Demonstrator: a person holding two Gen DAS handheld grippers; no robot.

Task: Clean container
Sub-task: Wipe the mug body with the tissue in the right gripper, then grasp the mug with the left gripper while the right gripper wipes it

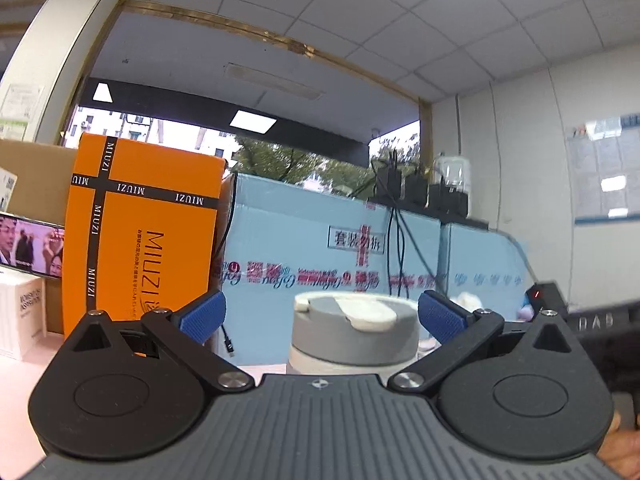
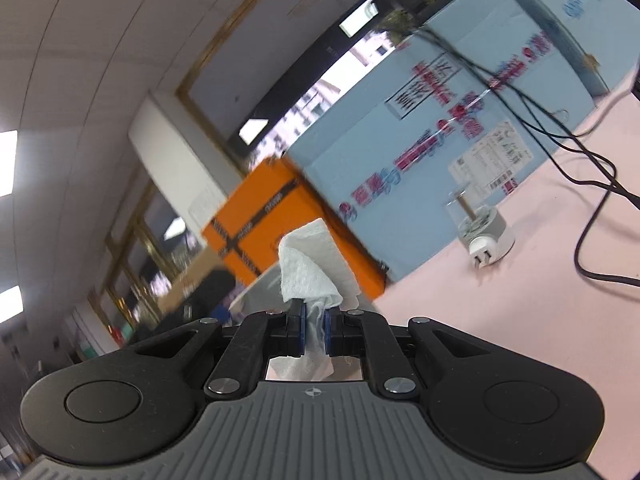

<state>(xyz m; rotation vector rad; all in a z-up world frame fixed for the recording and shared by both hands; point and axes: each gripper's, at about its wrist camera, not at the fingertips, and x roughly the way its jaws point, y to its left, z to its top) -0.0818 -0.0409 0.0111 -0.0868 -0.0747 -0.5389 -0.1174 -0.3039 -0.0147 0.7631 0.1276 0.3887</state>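
Observation:
In the left wrist view a container with a grey lid and white flip tab [image 1: 354, 330] stands upright on the pink table, between the blue pads of my left gripper [image 1: 320, 314], which is open wide; the pads do not touch it. In the right wrist view my right gripper [image 2: 315, 326] is shut on a crumpled white paper towel [image 2: 310, 268] that sticks up past the fingertips. The same container [image 2: 482, 226] shows farther off to the right in this tilted view, clear body with grey lid, lying or seen sideways by the blue box.
An orange MIUZI box [image 1: 140, 232] and a large light-blue box [image 1: 340, 256] stand behind the container. Black cables [image 2: 592, 184] trail across the pink table [image 2: 500, 312]. A phone [image 1: 32, 248] on a white box sits at the left. Chargers [image 1: 420, 188] sit on the blue box.

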